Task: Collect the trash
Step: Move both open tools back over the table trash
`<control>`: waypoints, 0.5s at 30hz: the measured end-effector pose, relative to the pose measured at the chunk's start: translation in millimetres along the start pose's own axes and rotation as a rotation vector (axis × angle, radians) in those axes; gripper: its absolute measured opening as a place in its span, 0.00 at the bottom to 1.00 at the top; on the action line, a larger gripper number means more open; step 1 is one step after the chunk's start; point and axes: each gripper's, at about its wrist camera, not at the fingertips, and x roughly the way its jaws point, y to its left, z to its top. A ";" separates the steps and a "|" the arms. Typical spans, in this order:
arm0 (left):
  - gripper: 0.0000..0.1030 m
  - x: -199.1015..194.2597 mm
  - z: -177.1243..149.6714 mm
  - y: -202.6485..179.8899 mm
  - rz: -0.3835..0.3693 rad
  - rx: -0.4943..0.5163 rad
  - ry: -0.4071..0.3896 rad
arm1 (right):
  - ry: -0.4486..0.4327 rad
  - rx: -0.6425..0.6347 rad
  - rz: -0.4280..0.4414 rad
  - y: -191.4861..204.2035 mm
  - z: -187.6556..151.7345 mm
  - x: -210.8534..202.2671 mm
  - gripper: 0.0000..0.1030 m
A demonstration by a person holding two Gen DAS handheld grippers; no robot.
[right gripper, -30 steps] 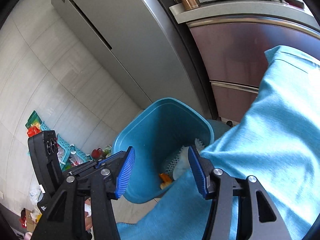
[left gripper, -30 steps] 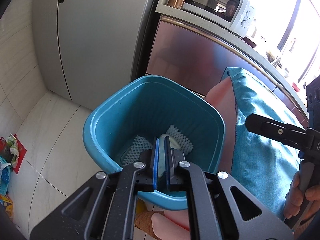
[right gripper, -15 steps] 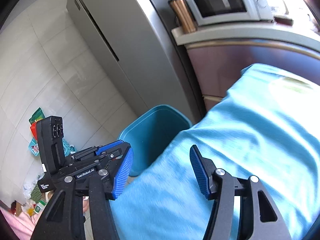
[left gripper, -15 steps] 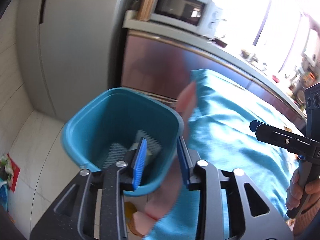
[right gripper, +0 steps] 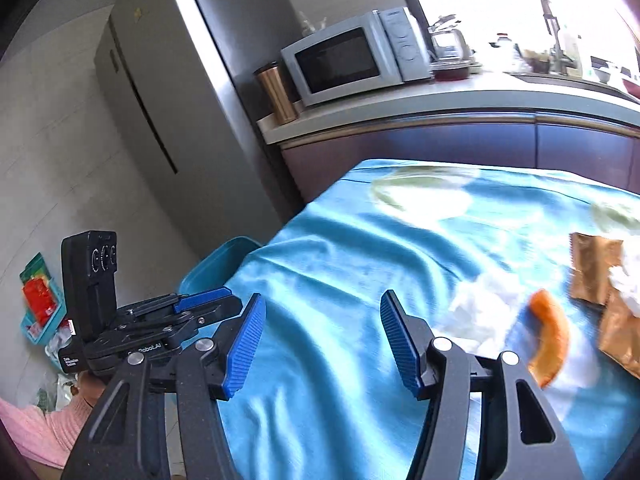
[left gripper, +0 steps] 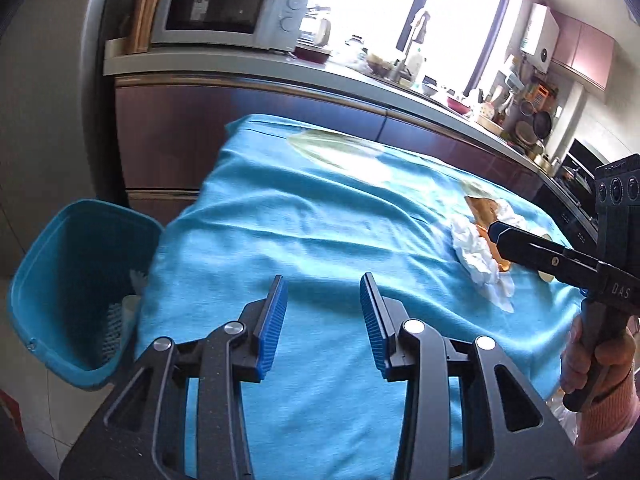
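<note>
We see the trash lying on a blue cloth (left gripper: 320,240) spread over a table: a crumpled white tissue (left gripper: 478,254), a curved orange peel (right gripper: 550,338), a brown paper wrapper (right gripper: 596,264) and pale green leaf scraps (left gripper: 340,152). All of it sits ahead and to the right of both sets of fingers; the peel is just right of the right gripper's (right gripper: 322,342) right finger, the tissue beside it.

The teal bin (left gripper: 76,280) stands on the floor off the left edge of the table, left of the left gripper (left gripper: 322,320), with white foam netting (left gripper: 114,320) inside.

Our left gripper's jaws have just been opening and stand partly apart over bare cloth, with nothing between them. Our right gripper's jaws are parted wider, also empty, above the cloth. Both point forward and downward across the table. In the left wrist view, a hand (left gripper: 596,356) with a pink sleeve grips the right tool's handle.
</note>
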 end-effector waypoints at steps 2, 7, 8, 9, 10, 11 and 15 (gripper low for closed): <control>0.36 9.0 -0.3 -18.5 -0.030 0.028 0.015 | -0.019 0.026 -0.053 -15.0 -7.0 -16.2 0.56; 0.36 33.9 0.0 -57.9 -0.091 0.076 0.056 | -0.067 0.118 -0.153 -54.8 -25.6 -48.5 0.56; 0.36 39.4 0.4 -65.5 -0.100 0.085 0.065 | -0.074 0.140 -0.169 -62.8 -29.4 -53.8 0.56; 0.36 44.1 0.0 -72.3 -0.109 0.094 0.074 | -0.079 0.159 -0.186 -69.9 -32.8 -58.1 0.56; 0.37 48.5 -0.3 -78.9 -0.118 0.102 0.084 | -0.083 0.178 -0.201 -77.3 -36.6 -63.0 0.56; 0.37 53.1 -0.2 -85.3 -0.127 0.110 0.093 | -0.089 0.196 -0.213 -85.1 -42.3 -70.5 0.56; 0.40 69.3 4.2 -106.0 -0.154 0.140 0.115 | -0.112 0.253 -0.244 -103.4 -53.3 -83.9 0.56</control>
